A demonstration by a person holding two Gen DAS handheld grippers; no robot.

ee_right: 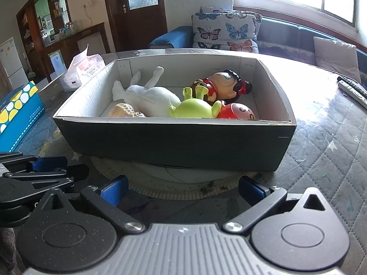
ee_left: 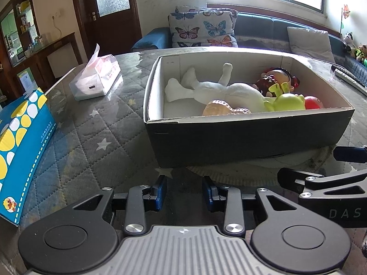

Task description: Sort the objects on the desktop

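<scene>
Dark cardboard box [ee_left: 247, 135] w/ white inside sits on the quilted star-print table cover [ee_left: 91, 128], partly on a round woven mat [ee_right: 183, 183]. Toys are all inside the box: white plush doll [ee_left: 206, 87] lying on its back, limbs up, along the left/mid floor; peach-coloured shell-like toy [ee_left: 220, 107] against the near wall; green frog-type figure [ee_right: 195, 108] just right of it, touching the plush; red round toy [ee_right: 238, 112] in the near-right corner beside the green one; black-haired doll in red [ee_right: 227, 84] behind those, near the right wall.

Left gripper [ee_left: 184, 193]: blue pads partly apart, gap is bare, nothing btwn them, holding nothing; hovers just short of the box's near wall, over the mat edge. Right gripper [ee_right: 183, 190]: jaws spread wide, also nothing in them, in front of the box, above the mat. The two grippers sit side by side, each visible at the edge of the other's view.

Off to the left on the table: blue box w/ yellow & white dots [ee_left: 20, 142], and farther back a soft tissue pack [ee_left: 96, 78] w/ a sheet sticking up. Remote control [ee_right: 353, 89] at far right table edge. Sofa w/ butterfly cushion [ee_left: 201, 27] behind.
</scene>
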